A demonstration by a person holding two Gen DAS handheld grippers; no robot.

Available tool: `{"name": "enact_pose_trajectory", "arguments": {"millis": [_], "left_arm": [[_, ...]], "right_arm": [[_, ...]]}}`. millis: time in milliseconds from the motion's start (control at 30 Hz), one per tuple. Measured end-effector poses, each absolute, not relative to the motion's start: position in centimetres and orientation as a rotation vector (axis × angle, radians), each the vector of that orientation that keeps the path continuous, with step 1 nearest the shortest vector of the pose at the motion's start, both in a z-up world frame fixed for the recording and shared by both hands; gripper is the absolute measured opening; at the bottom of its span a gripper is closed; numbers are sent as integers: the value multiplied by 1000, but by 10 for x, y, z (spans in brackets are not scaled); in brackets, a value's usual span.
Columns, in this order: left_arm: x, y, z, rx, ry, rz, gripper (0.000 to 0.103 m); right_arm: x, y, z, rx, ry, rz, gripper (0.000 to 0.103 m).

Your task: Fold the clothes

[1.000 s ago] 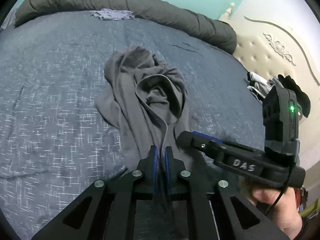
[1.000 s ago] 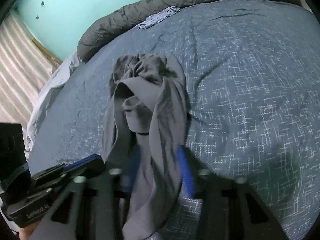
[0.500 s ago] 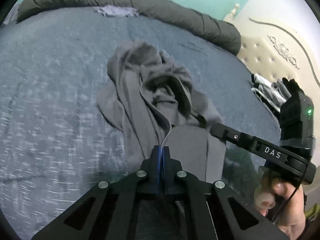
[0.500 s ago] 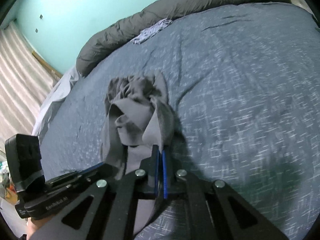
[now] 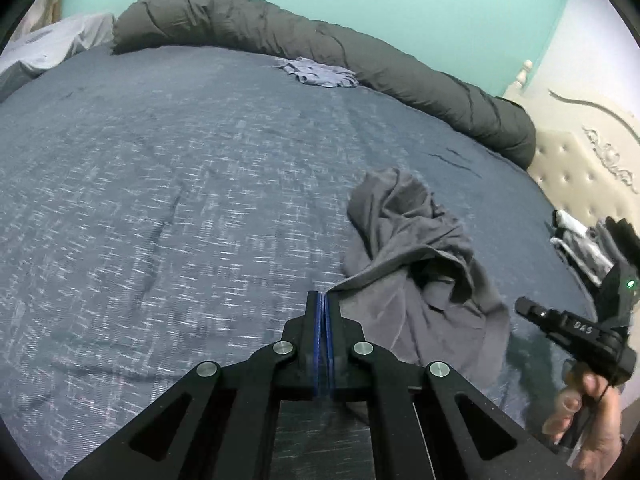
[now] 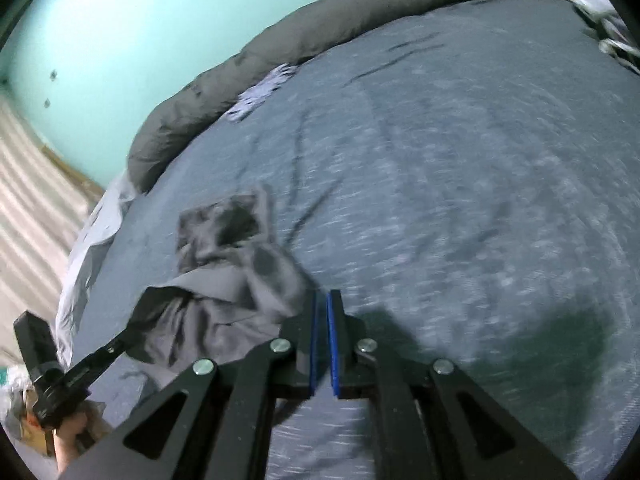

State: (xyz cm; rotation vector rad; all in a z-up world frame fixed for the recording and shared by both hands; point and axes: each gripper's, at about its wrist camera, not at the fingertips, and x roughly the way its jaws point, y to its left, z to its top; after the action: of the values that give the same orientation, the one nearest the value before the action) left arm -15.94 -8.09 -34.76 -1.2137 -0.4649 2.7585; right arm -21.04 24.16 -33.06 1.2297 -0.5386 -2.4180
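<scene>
A crumpled grey garment point(image 5: 416, 272) lies bunched on a blue-grey bed point(image 5: 180, 184), right of centre in the left wrist view. The left gripper point(image 5: 323, 304), at lower centre, has its jaws pressed together on one edge of the cloth. In the blurred right wrist view, the right gripper point(image 6: 321, 304) at lower centre has jaws nearly closed; cloth point(image 6: 236, 288) reaches its left side, but whether it is pinched cannot be told. Folding appears barely begun: the garment is still a heap, needing spreading flat first.
</scene>
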Motion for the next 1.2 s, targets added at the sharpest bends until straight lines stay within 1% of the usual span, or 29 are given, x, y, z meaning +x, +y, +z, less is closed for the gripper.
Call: {"name": "enact_pose_trajectory", "arguments": {"millis": [33, 67, 100, 133, 167, 200, 267, 367, 400, 433, 533, 700, 767, 800, 833, 867, 1033, 1200], "left_arm": [[-159, -83, -348, -1229, -461, 2764, 2], [-159, -86, -350, -1246, -464, 2774, 2], [-158, -89, -352, -1262, -467, 2784, 2], [-159, -94, -353, -1277, -478, 2801, 2], [-159, -99, -354, -1292, -489, 2817, 2], [-161, -101, -354, -1301, -499, 2822, 2], [-161, -102, -352, -1308, -478, 2841, 5], [-162, -98, -345, -1287, -421, 2881, 14], [-162, -95, -342, -1274, -398, 2896, 20], [-161, -92, -339, -1257, -361, 2912, 26], [-162, -84, -335, -1234, -312, 2917, 34], [-170, -62, -342, -1254, -253, 2805, 36], [-174, -48, -346, -1261, -222, 2763, 38], [-176, -39, -348, -1261, -203, 2732, 43], [-177, -30, -350, -1262, -184, 2702, 50], [-179, -22, -351, -1263, -154, 2693, 53], [-187, 7, -359, -1276, -59, 2644, 53], [-200, 16, -368, -1289, 38, 2640, 53]], "right_arm": [[-211, 233, -329, 1237, -495, -2414, 11], [-211, 225, -328, 1243, -465, -2405, 21], [-212, 218, -328, 1250, -445, -2398, 37], [-212, 212, -329, 1258, -423, -2389, 41], [-212, 209, -331, 1270, -402, -2386, 42], [-212, 207, -334, 1284, -392, -2386, 42], [-211, 208, -340, 1313, -391, -2386, 42], [-212, 216, -345, 1325, -426, -2390, 40], [-213, 218, -345, 1325, -434, -2390, 36], [-213, 219, -345, 1327, -440, -2390, 35], [-212, 222, -347, 1333, -457, -2383, 35], [-211, 220, -347, 1338, -468, -2365, 35], [-210, 219, -347, 1334, -474, -2360, 35], [-210, 219, -346, 1332, -477, -2357, 35], [-210, 220, -346, 1331, -480, -2356, 35], [-210, 221, -346, 1330, -483, -2356, 35], [-209, 224, -347, 1332, -493, -2345, 35], [-209, 226, -348, 1330, -505, -2327, 35]]}}
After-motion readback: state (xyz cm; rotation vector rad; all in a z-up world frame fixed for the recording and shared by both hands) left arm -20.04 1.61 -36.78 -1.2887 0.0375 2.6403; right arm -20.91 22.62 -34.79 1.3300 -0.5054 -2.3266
